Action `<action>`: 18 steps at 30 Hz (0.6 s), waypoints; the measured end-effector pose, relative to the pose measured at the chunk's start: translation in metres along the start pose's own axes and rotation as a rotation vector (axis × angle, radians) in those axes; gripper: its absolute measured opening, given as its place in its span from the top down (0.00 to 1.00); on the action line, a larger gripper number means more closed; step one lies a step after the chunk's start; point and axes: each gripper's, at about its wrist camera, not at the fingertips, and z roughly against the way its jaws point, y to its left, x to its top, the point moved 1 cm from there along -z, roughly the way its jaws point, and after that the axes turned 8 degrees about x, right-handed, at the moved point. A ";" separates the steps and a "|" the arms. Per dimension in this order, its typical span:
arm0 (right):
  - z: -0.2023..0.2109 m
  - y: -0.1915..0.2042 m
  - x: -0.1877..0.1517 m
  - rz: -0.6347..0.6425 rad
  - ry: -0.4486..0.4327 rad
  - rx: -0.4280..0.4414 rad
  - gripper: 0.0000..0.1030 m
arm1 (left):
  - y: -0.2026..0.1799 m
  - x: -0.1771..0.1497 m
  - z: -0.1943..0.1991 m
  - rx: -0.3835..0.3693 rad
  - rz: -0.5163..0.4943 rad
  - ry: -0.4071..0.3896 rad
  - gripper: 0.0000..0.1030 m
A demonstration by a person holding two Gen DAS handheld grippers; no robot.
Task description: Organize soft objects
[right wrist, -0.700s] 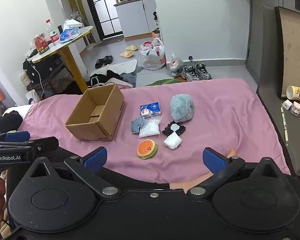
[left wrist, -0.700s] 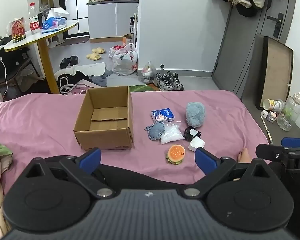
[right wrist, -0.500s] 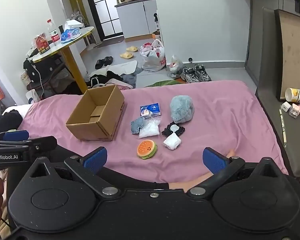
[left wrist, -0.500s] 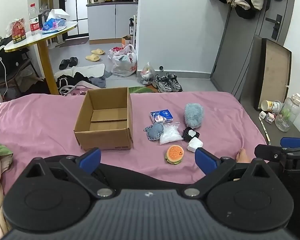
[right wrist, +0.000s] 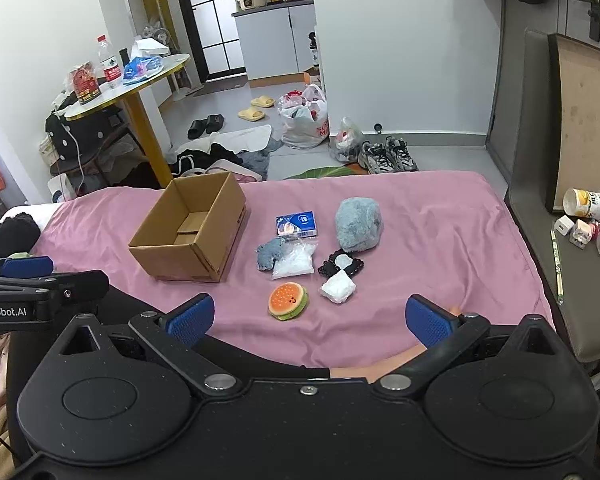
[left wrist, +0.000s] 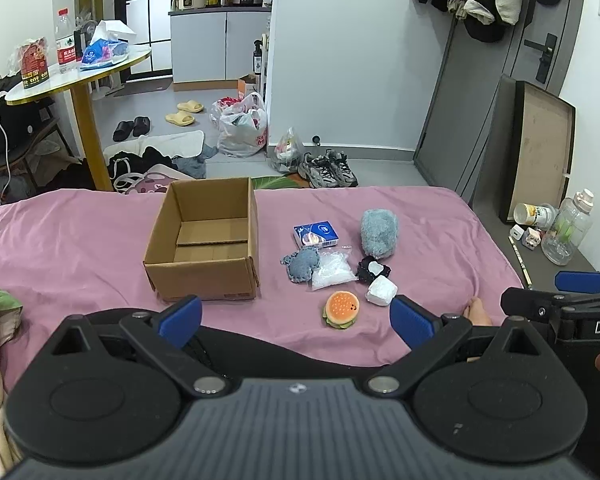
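An open, empty cardboard box [left wrist: 204, 246] [right wrist: 188, 232] stands on the pink bedsheet [left wrist: 80, 240]. To its right lie a blue tissue pack [left wrist: 315, 234], a fluffy grey-blue plush [left wrist: 379, 233] [right wrist: 358, 224], a small blue-grey soft toy [left wrist: 301, 264], a clear plastic bag [left wrist: 332, 271], a black and white item [left wrist: 373, 269], a white squishy block [left wrist: 381, 291] and a burger toy [left wrist: 341, 309] [right wrist: 288, 301]. My left gripper [left wrist: 296, 320] is open, held back from the objects. My right gripper [right wrist: 308, 318] is open too, with nothing between its fingers.
A person's bare foot [left wrist: 477, 310] rests on the sheet near the right. A dark side table [right wrist: 572, 280] beside the bed carries bottles and small items. Beyond the bed's far edge are a round table [left wrist: 80, 76], shoes and bags on the floor.
Both grippers have lifted or drawn back slightly, so the bed and objects sit a little lower and nearer in view. Nothing on the bed has moved.
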 end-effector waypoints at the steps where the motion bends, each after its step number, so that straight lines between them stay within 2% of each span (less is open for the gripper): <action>1: 0.000 0.000 0.000 -0.001 0.001 0.001 0.00 | 0.000 0.000 0.001 0.001 0.001 -0.002 0.03; 18: 0.000 0.003 -0.002 -0.004 0.005 -0.003 0.00 | 0.001 -0.003 0.008 -0.017 0.010 -0.020 0.03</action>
